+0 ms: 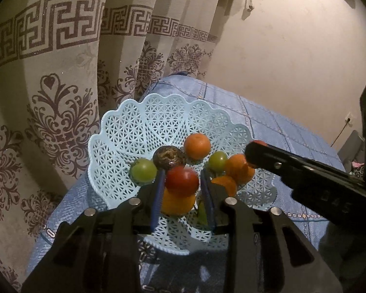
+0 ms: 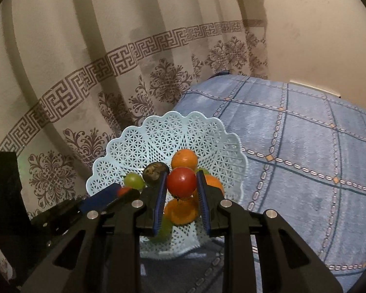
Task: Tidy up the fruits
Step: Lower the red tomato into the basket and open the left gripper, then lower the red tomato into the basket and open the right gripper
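Left wrist view: our left gripper [image 1: 183, 173] reaches up from the bottom edge, its blue-padded jaws parted. Framed in the gap is a red fruit [image 1: 181, 180], with space showing beside the right-hand pad. It sits atop a pile in a pale blue lattice basket [image 1: 124, 127] at centre frame, with oranges [image 1: 197, 146], green fruits [image 1: 144, 172] and one dark brown fruit [image 1: 169, 158]. The basket rests on a blue checked bedspread [image 1: 280, 127]. Our right gripper [image 1: 252, 151] enters from the right edge, its tip over the basket's right side, apart from the red fruit.

Right wrist view: our right gripper [image 2: 181, 174] also has its jaws spread, and the red fruit [image 2: 181, 182] shows between the pads in the basket [image 2: 134, 141]. The left gripper [image 2: 122, 191] pokes in from the lower left, near a green fruit. A patterned curtain [image 2: 85, 73] hangs behind.
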Demonstrator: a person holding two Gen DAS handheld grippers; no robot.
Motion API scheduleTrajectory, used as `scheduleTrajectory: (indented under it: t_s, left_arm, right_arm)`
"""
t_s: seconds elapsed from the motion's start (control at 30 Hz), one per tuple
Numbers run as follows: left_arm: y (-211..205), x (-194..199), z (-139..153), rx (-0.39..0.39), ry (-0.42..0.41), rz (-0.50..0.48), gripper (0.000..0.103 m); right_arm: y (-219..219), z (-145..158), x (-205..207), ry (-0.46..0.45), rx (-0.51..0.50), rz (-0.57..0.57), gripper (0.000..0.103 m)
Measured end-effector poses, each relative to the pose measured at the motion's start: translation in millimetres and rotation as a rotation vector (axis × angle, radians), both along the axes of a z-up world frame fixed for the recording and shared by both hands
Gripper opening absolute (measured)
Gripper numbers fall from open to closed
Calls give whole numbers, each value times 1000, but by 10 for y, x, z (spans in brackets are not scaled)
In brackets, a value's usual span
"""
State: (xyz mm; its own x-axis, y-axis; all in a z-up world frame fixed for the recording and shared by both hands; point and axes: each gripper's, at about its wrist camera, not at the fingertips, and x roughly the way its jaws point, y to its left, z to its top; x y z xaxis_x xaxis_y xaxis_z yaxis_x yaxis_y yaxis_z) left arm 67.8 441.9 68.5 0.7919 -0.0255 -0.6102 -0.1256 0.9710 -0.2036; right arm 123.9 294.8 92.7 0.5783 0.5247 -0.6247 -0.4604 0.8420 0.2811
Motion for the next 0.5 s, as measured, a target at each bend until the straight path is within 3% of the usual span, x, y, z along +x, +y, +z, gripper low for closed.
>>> scheduleTrajectory:
  t_s: [0.07, 0.5]
  left_arm:
    - [15, -10, 9, 2, -11, 12, 54]
    - [43, -36, 7, -2, -20, 26, 60]
  right_arm:
    - [4, -14, 38, 13, 21, -5, 26]
    - [-240, -42, -18, 13, 45, -59, 27]
